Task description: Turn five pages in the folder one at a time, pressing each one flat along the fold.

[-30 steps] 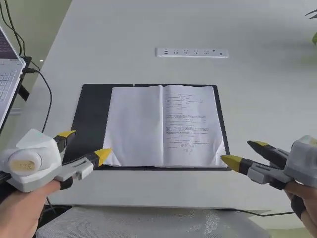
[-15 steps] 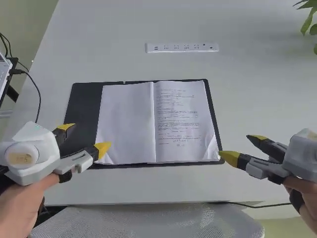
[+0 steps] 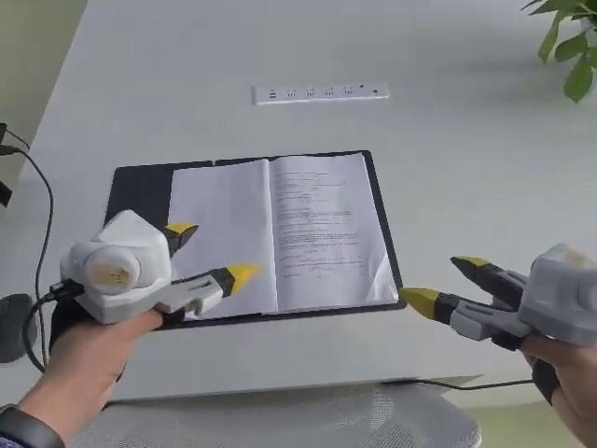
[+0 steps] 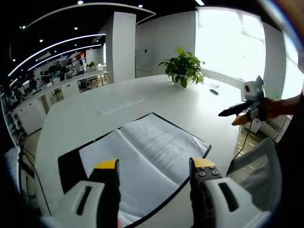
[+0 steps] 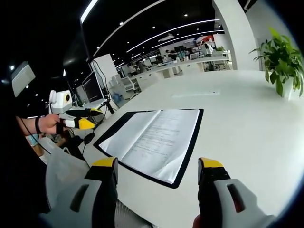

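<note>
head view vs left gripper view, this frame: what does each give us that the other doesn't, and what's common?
Head view's own: the person's left hand wrapped around the left hand-held gripper, and a black cable trailing at far left. Left gripper view's own: the office behind, with ceiling lights, a white pillar and bright windows. Shared: the open folder, the power strip, the plant, and the right hand-held gripper with its jaws apart.

The left gripper [image 3: 211, 251] hangs at eight o'clock, jaws spread wide and empty — the right gripper [image 3: 445, 283], at four o'clock, gapes likewise, tips pointing inward.
</note>
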`<control>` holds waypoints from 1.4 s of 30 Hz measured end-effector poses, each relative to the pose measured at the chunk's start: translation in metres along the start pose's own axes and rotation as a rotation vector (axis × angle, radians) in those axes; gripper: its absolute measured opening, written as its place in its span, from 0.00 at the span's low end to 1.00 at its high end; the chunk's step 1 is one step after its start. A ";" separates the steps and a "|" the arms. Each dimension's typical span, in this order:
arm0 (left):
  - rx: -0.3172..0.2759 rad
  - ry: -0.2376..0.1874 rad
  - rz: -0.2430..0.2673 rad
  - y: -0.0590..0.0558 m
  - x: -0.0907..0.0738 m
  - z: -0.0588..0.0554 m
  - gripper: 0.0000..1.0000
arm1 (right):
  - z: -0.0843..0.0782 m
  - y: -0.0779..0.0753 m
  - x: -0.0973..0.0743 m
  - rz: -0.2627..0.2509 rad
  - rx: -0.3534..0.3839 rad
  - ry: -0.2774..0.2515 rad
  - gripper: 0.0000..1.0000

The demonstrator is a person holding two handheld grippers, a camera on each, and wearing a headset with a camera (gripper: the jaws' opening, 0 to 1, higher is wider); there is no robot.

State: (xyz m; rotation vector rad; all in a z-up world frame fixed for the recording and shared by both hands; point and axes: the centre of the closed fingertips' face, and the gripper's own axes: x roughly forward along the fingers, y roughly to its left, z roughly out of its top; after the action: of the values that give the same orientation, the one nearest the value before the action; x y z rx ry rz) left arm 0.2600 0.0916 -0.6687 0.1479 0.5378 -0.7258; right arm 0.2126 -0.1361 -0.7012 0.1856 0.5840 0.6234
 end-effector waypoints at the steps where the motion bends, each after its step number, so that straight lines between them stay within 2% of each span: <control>1: 0.002 0.003 -0.011 -0.002 0.004 0.000 0.56 | 0.000 0.000 0.000 0.000 0.004 -0.002 0.67; 10: 0.038 0.035 -0.087 -0.036 0.045 0.005 0.55 | 0.000 -0.002 -0.003 -0.002 0.009 -0.009 0.67; 19: 0.057 0.077 -0.161 -0.069 0.083 -0.001 0.53 | -0.002 -0.004 -0.003 0.002 0.016 -0.008 0.66; 28: 0.045 0.114 -0.203 -0.104 0.120 -0.013 0.49 | -0.001 0.001 -0.002 0.017 0.024 0.001 0.66; 37: 0.021 0.139 -0.213 -0.125 0.146 -0.024 0.46 | 0.002 -0.002 -0.004 0.031 0.021 0.005 0.66; 42: 0.012 0.168 -0.214 -0.134 0.162 -0.038 0.44 | 0.001 -0.007 -0.004 0.038 0.016 0.015 0.66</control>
State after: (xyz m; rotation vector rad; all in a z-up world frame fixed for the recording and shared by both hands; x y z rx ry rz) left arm 0.2554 -0.0922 -0.7776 0.1649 0.7175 -0.9302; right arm 0.2139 -0.1440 -0.7012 0.2076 0.6016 0.6573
